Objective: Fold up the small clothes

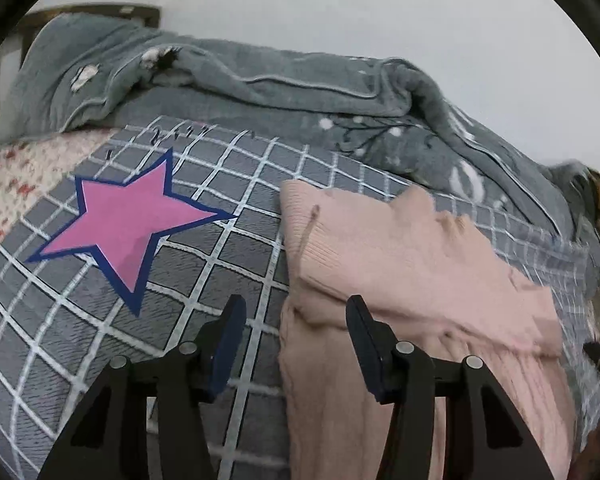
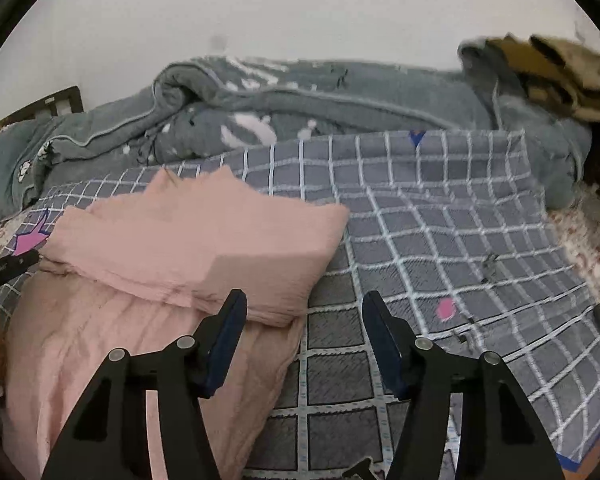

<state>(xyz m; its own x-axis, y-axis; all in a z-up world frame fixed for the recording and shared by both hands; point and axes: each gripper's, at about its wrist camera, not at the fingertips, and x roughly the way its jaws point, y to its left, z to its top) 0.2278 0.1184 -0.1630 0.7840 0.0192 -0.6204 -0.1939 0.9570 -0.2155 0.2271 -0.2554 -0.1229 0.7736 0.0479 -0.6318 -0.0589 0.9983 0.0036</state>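
left wrist: pink garment (image 1: 400,248) straddles right jaw.

I see a grey checked blanket (image 1: 220,240) with white grid lines spread over the bed, a pink star (image 1: 128,220) printed on it. Behind it a grey-green quilt (image 2: 300,108) lies bunched against the white wall (image 2: 300,12). A floral sheet (image 1: 16,176) shows at the edge.

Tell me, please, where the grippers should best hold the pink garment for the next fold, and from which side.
Probably the near, unfolded half of the pink garment: grip its two side edges low, from the near side. The far part is already doubled over, and the left gripper and right gripper hang open at those edges.
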